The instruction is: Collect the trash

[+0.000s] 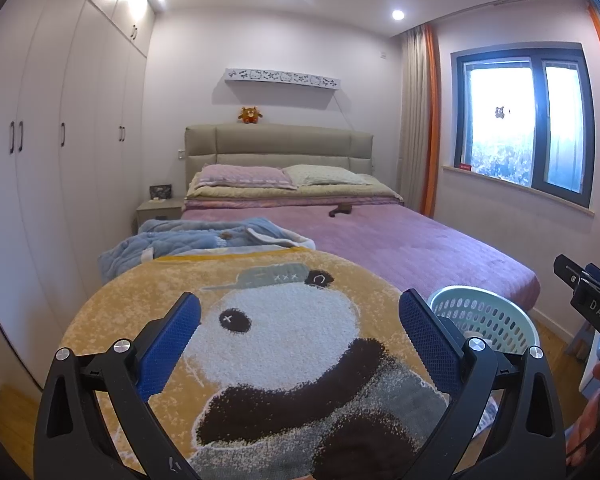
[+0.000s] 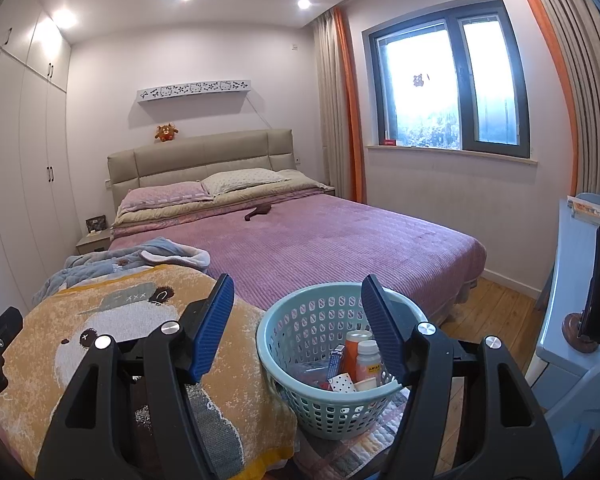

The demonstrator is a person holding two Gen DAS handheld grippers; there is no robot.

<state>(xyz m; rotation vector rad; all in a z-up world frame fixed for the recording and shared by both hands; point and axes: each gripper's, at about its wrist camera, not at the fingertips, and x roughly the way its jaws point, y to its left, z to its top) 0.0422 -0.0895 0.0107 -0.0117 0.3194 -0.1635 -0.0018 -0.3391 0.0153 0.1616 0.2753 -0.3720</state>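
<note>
A light green plastic basket (image 2: 284, 344) stands at the foot of the bed, beside the panda blanket (image 2: 112, 332). It holds an orange can (image 2: 356, 344), a small white bottle (image 2: 369, 364) and some wrappers. My right gripper (image 2: 298, 320) is open and empty, hovering just above the basket's near side. My left gripper (image 1: 300, 336) is open and empty over the panda blanket (image 1: 284, 332). The basket (image 1: 488, 312) also shows at the right of the left wrist view, and the right gripper's body (image 1: 588, 300) beyond it.
The bed (image 2: 340, 240) with a purple cover fills the middle, with a dark brown object (image 2: 260, 211) lying on it. A blue quilted garment (image 2: 140, 258) lies behind the blanket. White wardrobes (image 1: 60, 140) line the left. A light blue desk (image 2: 572, 300) stands right, over wooden floor (image 2: 496, 308).
</note>
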